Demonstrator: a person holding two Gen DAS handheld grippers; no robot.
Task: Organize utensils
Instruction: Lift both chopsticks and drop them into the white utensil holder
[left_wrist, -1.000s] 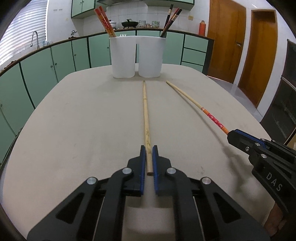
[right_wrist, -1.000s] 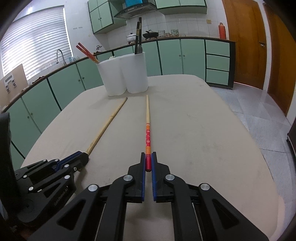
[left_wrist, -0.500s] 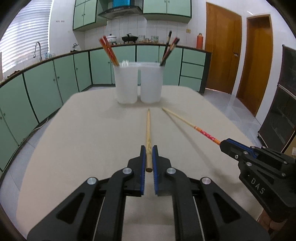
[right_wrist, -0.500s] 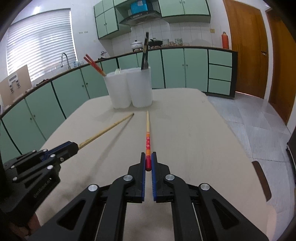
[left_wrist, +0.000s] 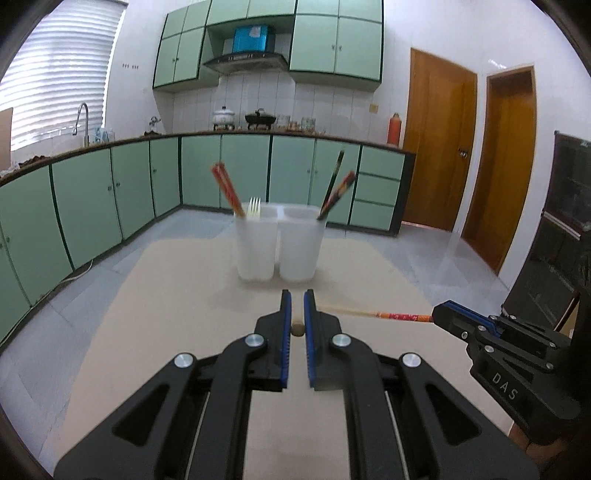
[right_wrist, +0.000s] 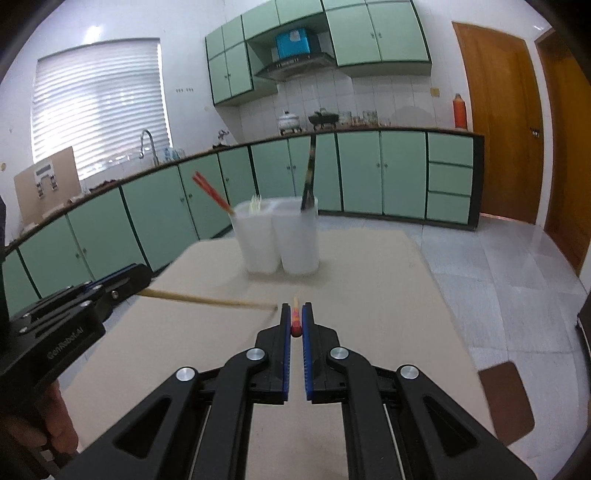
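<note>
"DAS" is read in pale letters on the black body of the right gripper, and "GenRobot.AI" is printed on the body of the left gripper. Both tools are made of matte black plastic with ribbed blue pads and round silver bolts.

A plain wooden chopstick is pinched at its butt end between the nearly closed jaws of the left gripper, and a pale chopstick with a red-and-orange patterned handle is pinched the same way by the right gripper. Both sticks are held above the beige table, on the near side of the white holder.

The holder is formed of two joined translucent plastic cups; red chopsticks and a white fork are seen in its left cup, dark chopsticks in its right.
</note>
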